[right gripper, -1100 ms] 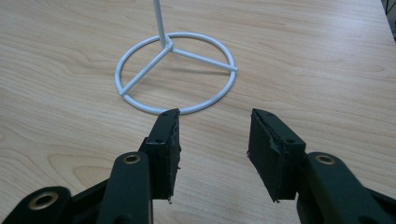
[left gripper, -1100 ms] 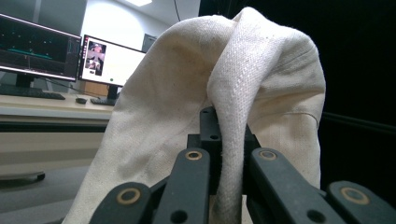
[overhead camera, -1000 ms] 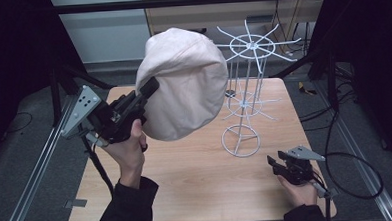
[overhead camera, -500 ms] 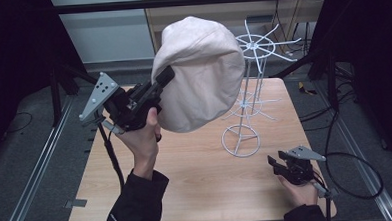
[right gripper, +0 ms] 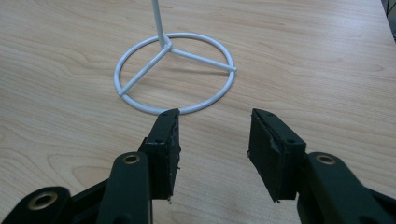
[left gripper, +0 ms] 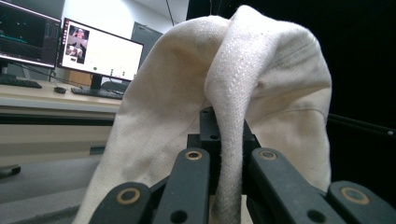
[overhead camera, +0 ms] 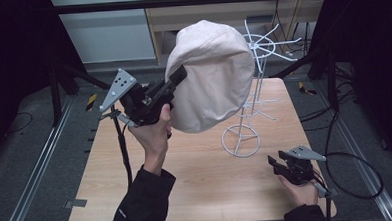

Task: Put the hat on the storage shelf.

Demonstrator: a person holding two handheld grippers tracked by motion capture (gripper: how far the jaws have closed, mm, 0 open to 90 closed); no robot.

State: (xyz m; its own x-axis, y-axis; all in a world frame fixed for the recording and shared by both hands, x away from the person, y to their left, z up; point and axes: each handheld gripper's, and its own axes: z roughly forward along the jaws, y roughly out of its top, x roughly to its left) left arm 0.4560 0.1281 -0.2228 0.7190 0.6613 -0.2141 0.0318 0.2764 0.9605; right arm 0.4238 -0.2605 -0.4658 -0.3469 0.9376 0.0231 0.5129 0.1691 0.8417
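High view | left gripper [overhead camera: 175, 81] clenched on cream hat [overhead camera: 210, 75], raised beside white wire stand [overhead camera: 255, 88] top | hanging not yet done | right gripper [overhead camera: 276, 164] fingers released, resting on desk [overhead camera: 202, 185].

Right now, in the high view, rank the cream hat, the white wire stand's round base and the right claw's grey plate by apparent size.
1. Cream hat, largest, though held up nearer the camera.
2. Stand's round base.
3. Right claw's grey plate, smallest.

Lab: framed table [overhead camera: 197, 190], monitors [left gripper: 100, 51]
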